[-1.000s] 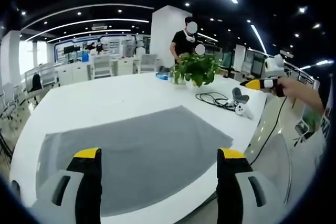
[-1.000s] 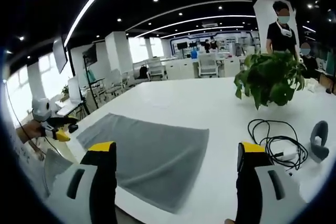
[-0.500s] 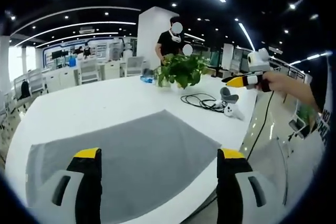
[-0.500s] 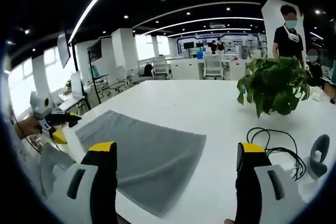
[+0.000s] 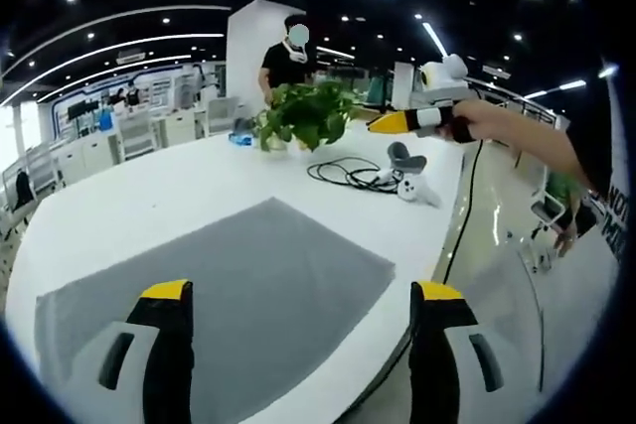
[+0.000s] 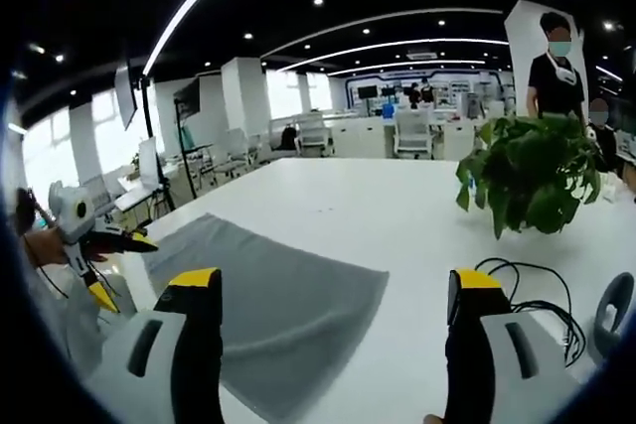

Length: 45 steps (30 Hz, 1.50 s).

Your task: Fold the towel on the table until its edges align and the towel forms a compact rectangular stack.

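Observation:
A grey towel (image 5: 234,285) lies spread flat on the white table (image 5: 149,196), one long side along the near edge. My left gripper (image 5: 300,291) hovers open over that near edge, nothing between its yellow-tipped fingers (image 5: 164,292). In the left gripper view, the right gripper (image 5: 417,122) hangs in a hand off the table's right end. In the right gripper view the towel (image 6: 283,290) runs off to the left. My right gripper (image 6: 333,280) stands open above the towel's short edge. There the left gripper (image 6: 99,250) sits in a hand beyond the towel's far end.
A potted plant (image 5: 303,116) stands past the towel, with a black cable (image 5: 348,174) and a grey and a white controller (image 5: 409,174) beside it. The plant (image 6: 532,171) and the cable (image 6: 532,285) lie right of the towel. A person (image 5: 288,52) stands behind the table.
Both cameras have swung, so the scene sits shifted in each view. The towel lies flat as before, and both grippers keep their jaws wide apart.

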Tool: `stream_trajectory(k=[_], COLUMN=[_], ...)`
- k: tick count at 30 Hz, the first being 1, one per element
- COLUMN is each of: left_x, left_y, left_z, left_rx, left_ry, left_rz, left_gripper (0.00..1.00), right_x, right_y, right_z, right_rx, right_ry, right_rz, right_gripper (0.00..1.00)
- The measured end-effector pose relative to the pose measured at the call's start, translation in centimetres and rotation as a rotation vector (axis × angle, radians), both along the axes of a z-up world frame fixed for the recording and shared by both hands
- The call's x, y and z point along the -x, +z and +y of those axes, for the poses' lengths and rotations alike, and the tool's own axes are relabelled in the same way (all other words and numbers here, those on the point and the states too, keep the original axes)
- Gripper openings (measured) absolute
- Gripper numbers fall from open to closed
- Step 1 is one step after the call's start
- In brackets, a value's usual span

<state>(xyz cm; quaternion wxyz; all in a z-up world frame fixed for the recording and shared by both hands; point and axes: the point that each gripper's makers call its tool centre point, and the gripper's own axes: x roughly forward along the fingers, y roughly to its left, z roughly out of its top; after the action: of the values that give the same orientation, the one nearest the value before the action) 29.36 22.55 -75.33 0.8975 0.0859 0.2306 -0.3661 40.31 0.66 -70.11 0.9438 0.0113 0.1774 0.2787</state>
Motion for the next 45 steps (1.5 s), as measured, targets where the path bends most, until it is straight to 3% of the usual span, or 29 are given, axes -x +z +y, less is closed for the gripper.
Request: stream_trajectory(k=[8, 19, 22, 25, 38, 43, 45], left_x=[-1.0, -2.1, -2.5, -2.7, -2.0, -1.9, -1.9], left_y=[-0.7, -5.1, -5.9, -6.5, -8.6, -9.2, -9.1], left_z=[-3.4, -8.3, -9.3, -10.2, -14.8, -15.8, -16.5], left_rx=[-0.002, -0.11, -0.137, -0.148, -0.148, -0.175, -0.207], left_ry=[-0.089, -0.222, -0.24, -0.267, -0.397, -0.416, -0.46], left_rz=[-0.02, -0.002, -0.013, -0.019, -0.036, -0.064, -0.137], left_gripper=[0.91, 0.85, 0.81, 0.8, 0.72, 0.67, 0.64], right_x=[-1.8, -4.0, -5.1, -6.2, -9.4, -10.2, -10.3], right_y=[-1.6, -3.5, -3.1, -3.2, -5.6, -6.8, -7.1], right_z=[-0.4, -0.7, -0.6, -0.5, 0.5, 0.5, 0.6], right_rx=[0.01, -0.004, -0.071, -0.076, -0.011, -0.002, -0.011], right_ry=[0.012, 0.011, -0.007, -0.014, 0.025, 0.024, 0.024], right_rz=[0.009, 0.038, 0.019, 0.012, 0.05, 0.069, 0.072], right_gripper=[0.93, 0.91, 0.9, 0.9, 0.88, 0.87, 0.86])
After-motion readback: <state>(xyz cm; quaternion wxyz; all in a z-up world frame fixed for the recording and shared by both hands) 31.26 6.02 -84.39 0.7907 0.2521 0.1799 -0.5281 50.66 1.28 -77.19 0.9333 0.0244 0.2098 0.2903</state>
